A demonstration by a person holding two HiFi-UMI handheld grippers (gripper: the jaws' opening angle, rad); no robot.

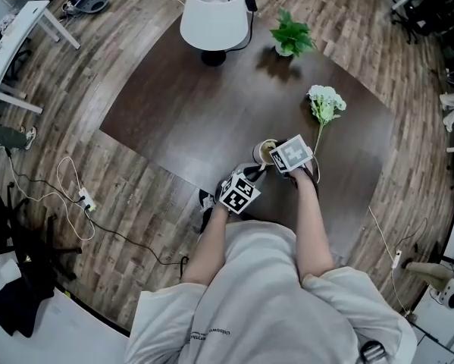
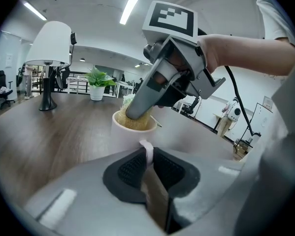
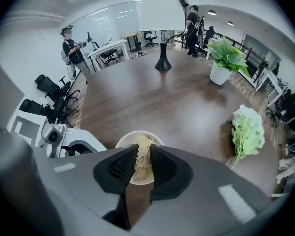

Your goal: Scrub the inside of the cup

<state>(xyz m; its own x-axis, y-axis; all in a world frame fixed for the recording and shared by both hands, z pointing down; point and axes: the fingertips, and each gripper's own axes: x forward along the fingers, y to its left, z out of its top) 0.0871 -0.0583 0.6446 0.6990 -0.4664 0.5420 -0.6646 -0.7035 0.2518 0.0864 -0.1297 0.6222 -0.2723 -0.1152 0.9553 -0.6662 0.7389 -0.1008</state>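
A pale cup (image 1: 264, 151) stands on the dark table (image 1: 173, 112), close in front of the person. My left gripper (image 1: 254, 173) is shut on the cup's handle (image 2: 146, 149), and the left gripper view shows the cup wall (image 2: 123, 137) just beyond the jaws. My right gripper (image 1: 275, 157) reaches down into the cup from above. It is shut on a yellowish fibrous scrubber (image 3: 141, 156), which sits inside the cup (image 3: 120, 142). In the left gripper view the scrubber (image 2: 135, 123) fills the cup's mouth under the right gripper (image 2: 137, 113).
A white-shaded lamp (image 1: 214, 21) and a potted plant (image 1: 291, 36) stand at the table's far side. A white flower sprig (image 1: 325, 105) lies to the right of the cup. Cables (image 1: 75, 196) run over the floor at left. A person (image 3: 71, 50) stands far off.
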